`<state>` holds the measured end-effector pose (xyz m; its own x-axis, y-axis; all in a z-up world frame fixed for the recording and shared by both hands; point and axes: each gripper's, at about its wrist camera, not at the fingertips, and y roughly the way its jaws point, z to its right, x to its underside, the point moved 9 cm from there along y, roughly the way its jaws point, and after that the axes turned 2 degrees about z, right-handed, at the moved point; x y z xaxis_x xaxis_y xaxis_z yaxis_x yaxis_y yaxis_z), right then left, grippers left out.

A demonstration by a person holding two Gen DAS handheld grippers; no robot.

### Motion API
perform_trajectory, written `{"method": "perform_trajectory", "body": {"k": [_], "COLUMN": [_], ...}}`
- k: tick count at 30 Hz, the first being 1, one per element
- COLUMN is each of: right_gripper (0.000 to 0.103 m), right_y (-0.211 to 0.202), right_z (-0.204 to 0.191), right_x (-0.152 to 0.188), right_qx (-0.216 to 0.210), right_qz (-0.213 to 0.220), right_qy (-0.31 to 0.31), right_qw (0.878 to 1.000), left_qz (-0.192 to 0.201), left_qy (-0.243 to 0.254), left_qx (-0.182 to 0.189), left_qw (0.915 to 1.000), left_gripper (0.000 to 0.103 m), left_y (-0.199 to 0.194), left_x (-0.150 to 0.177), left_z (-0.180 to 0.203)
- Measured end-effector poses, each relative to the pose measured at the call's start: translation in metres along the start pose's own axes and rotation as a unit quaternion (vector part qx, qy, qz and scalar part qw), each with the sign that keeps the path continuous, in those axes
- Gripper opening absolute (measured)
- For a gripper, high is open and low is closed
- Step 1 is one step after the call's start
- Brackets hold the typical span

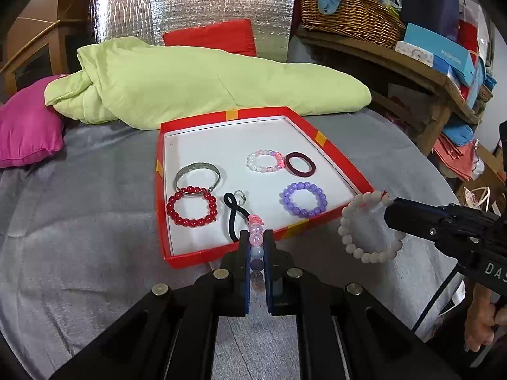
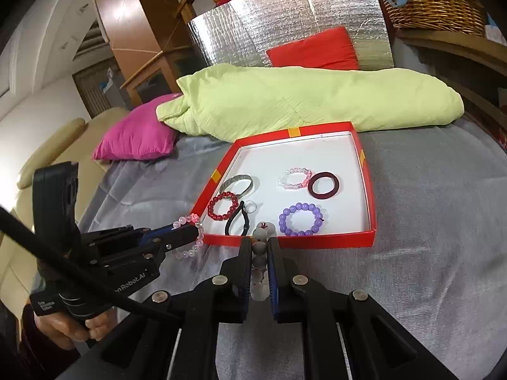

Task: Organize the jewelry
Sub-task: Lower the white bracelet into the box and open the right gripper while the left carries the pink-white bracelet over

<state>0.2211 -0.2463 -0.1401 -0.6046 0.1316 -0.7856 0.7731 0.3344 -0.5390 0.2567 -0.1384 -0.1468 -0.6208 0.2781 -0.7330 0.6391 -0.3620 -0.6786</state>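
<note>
A red box lid with a white floor (image 1: 336, 155) (image 2: 369, 190) lies on the grey bed. It holds a silver bangle (image 1: 197, 171), a red bead bracelet (image 1: 191, 206), a black hair tie (image 1: 233, 218), a pink-white bracelet (image 1: 265, 161), a maroon hair tie (image 1: 300, 164) and a purple bracelet (image 1: 303, 199). My left gripper (image 1: 256, 243) is shut on a pink and purple bead bracelet (image 1: 256, 255) at the lid's near edge; it also shows in the right wrist view (image 2: 191, 237). My right gripper (image 2: 260, 243) is shut on a white bead bracelet (image 2: 259, 250), seen hanging in the left wrist view (image 1: 369, 226).
A green quilt (image 1: 190, 79) and a pink pillow (image 1: 28, 126) lie behind the lid. A silver foil panel (image 1: 190, 9) and a red cushion (image 1: 212, 36) stand further back. A wooden shelf with a wicker basket (image 1: 345, 9) and boxes is at the right.
</note>
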Motion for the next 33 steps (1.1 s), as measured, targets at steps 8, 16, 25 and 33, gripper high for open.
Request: {"method": "perform_trajectory", "body": {"k": [8, 16, 25, 33], "right_gripper": [0.011, 0.011, 0.011, 0.011], "right_y": [-0.005, -0.001, 0.008, 0.026], "right_z": [-0.002, 0.003, 0.005, 0.015], "right_x": [-0.013, -0.028, -0.046, -0.067], "right_qx": [-0.004, -0.005, -0.009, -0.021], "right_qz": [0.025, 0.04, 0.057, 0.065], "right_qy": [0.012, 0.033, 0.038, 0.079], "right_qw": [1.0, 0.999, 0.998, 0.995], "left_qz": [0.01, 0.021, 0.03, 0.04], "left_qy": [-0.002, -0.006, -0.004, -0.008], "left_qx": [-0.012, -0.007, -0.02, -0.041], "left_qw": [0.9999, 0.9997, 0.9993, 0.9983], "left_gripper": [0.008, 0.008, 0.008, 0.008], "left_y": [0.001, 0.004, 0.011, 0.021], "left_x": [-0.01, -0.019, -0.028, -0.044], "left_z": [0.0, 0.002, -0.002, -0.017]}}
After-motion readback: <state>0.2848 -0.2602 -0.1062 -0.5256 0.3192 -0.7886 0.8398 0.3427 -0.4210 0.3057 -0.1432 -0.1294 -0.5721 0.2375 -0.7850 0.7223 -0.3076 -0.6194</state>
